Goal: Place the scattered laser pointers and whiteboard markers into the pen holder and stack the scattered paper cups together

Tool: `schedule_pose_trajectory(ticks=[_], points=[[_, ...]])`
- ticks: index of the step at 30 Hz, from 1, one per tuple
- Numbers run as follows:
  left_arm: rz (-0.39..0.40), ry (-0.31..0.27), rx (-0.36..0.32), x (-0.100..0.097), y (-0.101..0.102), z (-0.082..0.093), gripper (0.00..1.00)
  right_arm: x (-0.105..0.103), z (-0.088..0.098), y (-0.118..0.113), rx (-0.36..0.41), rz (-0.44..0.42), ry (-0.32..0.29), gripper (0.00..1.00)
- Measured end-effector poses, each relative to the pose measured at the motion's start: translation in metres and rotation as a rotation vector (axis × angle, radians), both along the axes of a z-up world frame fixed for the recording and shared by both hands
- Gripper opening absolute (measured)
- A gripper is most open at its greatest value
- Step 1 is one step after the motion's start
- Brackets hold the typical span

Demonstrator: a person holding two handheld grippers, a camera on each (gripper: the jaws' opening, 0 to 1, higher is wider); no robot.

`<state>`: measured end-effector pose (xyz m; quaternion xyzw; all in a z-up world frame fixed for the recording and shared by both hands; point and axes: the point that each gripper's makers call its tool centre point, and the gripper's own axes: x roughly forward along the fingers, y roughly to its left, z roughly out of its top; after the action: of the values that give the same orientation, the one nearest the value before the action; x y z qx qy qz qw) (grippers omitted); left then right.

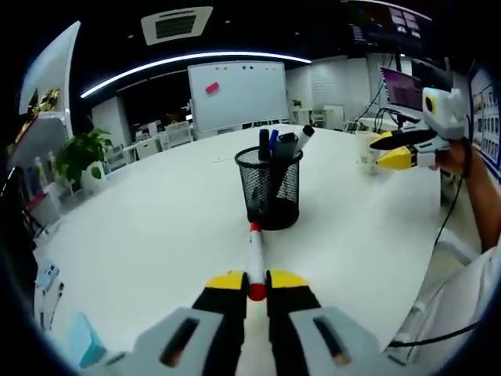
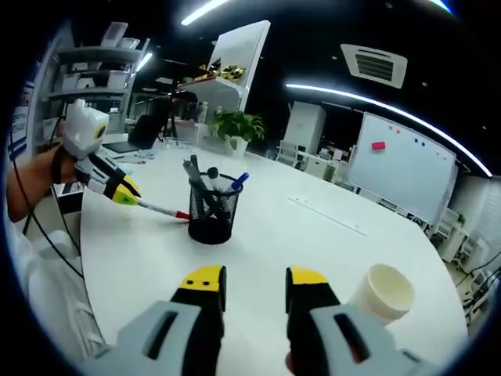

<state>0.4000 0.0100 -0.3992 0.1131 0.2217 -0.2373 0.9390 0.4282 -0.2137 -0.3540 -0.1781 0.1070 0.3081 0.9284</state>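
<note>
The left gripper had its fingers clenched on a red-capped whiteboard marker, gripping it near the cap end so that the white barrel ran straight ahead toward the pen holder. That long forward reach looked chosen to let the far tip be lifted over the mesh rim; for now the tip lay low, near the holder's base. In the right gripper view the same marker pointed at the holder from the side. The holder stood upright on the white tabletop and already carried several markers, leaning against its wall. Further right, the right gripper hovered with fingers released and nothing between them, just beside a paper cup standing mouth up, probably poised to take the cup for stacking.
</note>
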Motion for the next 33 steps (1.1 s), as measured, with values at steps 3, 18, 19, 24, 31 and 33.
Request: schedule_pose_trajectory(ticks=[3,18,19,24,31,33], points=[[-0.004,-0.005,-0.003,0.000,-0.001,0.002,0.10,0.002,0.004,-0.002,0.002,-0.006,-0.011,0.30],[-0.015,-0.006,0.017,-0.005,-0.001,0.005,0.10,0.000,0.009,-0.003,0.000,-0.010,-0.014,0.30],[-0.016,-0.006,0.016,-0.005,-0.001,0.006,0.10,0.000,0.011,-0.003,-0.001,-0.008,-0.015,0.30],[-0.012,-0.017,-0.001,-0.005,-0.001,0.013,0.10,0.001,0.020,-0.006,-0.001,-0.011,-0.026,0.30],[-0.032,-0.024,-0.011,-0.012,-0.001,0.023,0.10,-0.003,0.024,-0.007,0.006,-0.011,-0.037,0.30],[-0.034,-0.029,-0.002,-0.014,0.001,0.023,0.10,-0.005,0.025,-0.006,0.007,-0.006,-0.037,0.30]])
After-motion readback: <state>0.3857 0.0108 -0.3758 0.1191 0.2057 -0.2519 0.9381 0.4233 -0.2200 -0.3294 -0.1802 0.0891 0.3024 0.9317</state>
